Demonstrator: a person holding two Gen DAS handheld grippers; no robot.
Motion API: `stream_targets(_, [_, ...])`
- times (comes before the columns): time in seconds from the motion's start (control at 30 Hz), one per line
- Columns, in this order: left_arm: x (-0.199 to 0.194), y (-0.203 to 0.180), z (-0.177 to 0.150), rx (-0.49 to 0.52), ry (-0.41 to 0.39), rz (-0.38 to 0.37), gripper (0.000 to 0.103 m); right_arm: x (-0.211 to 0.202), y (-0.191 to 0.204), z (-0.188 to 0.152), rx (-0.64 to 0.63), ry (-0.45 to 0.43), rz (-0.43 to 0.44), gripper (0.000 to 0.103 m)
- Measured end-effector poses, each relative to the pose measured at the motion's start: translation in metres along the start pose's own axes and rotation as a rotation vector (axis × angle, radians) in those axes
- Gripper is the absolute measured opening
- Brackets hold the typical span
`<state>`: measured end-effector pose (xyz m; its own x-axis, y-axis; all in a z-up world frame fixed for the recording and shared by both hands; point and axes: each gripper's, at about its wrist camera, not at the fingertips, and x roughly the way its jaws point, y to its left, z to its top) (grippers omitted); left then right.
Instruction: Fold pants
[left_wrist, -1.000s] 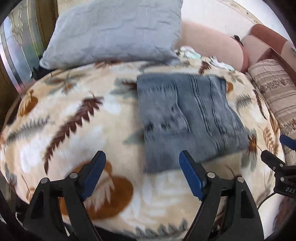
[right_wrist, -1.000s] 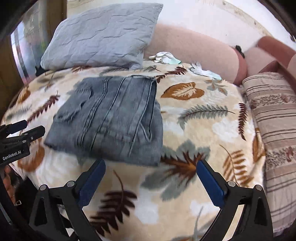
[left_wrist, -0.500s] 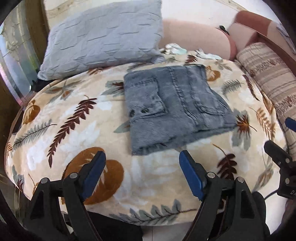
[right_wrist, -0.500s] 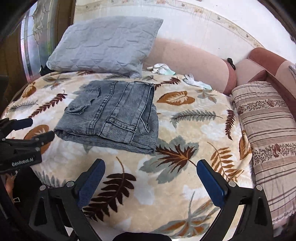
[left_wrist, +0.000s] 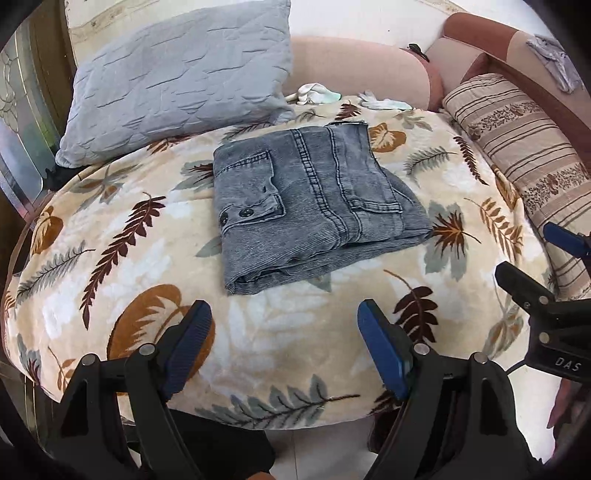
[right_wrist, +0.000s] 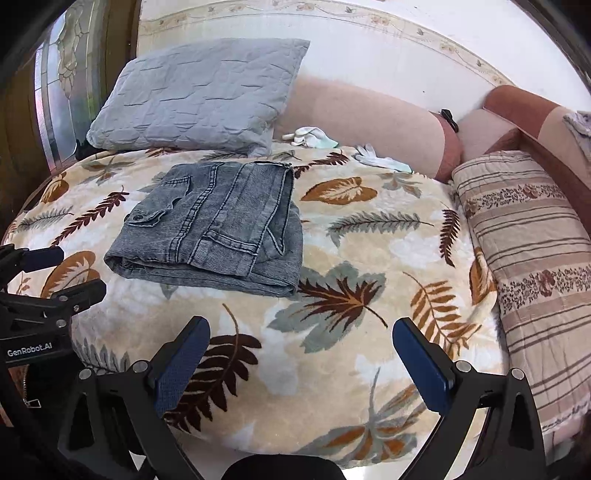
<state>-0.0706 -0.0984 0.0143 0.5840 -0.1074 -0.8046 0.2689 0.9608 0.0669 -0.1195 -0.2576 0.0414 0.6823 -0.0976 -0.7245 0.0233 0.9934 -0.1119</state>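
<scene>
Grey denim pants (left_wrist: 310, 206) lie folded into a compact rectangle on a leaf-patterned blanket (left_wrist: 122, 266), also seen as the pants (right_wrist: 218, 225) in the right wrist view. My left gripper (left_wrist: 284, 325) hovers open near the blanket's front edge, short of the pants, nothing between its blue pads. My right gripper (right_wrist: 301, 343) is open too, over the blanket (right_wrist: 369, 332) to the right of the pants and apart from them. Each gripper shows at the edge of the other's view.
A grey quilted pillow (left_wrist: 181, 74) leans at the back left. White gloves (right_wrist: 310, 136) lie by a pink bolster (right_wrist: 369, 122). A striped pillow (right_wrist: 532, 258) runs along the right side. Wood and glass panelling (right_wrist: 55, 103) stands at left.
Both grippers have drawn back from the pants towards the blanket's front edge; the folded pants now sit farther away and have not moved. Both stay open.
</scene>
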Motion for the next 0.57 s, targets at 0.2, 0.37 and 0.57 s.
stream_targets(0.2, [0.0052,-0.0026,-0.001,0.011,0.028,-0.008,0.082,0.0025,-0.0039,-0.0012,0.016,0.012,-0.001,0.1])
stream_targets(0.37, [0.002,-0.0058,0.0017,0.018,0.004,-0.011,0.082,0.0068,-0.0051,-0.0025,0.026,0.024,0.0,0.1])
stream_targets(0.57, [0.0014,-0.0082,0.0034,0.025,0.003,0.0,0.082,0.0102,-0.0087,-0.0046,0.032,0.034,-0.009,0.1])
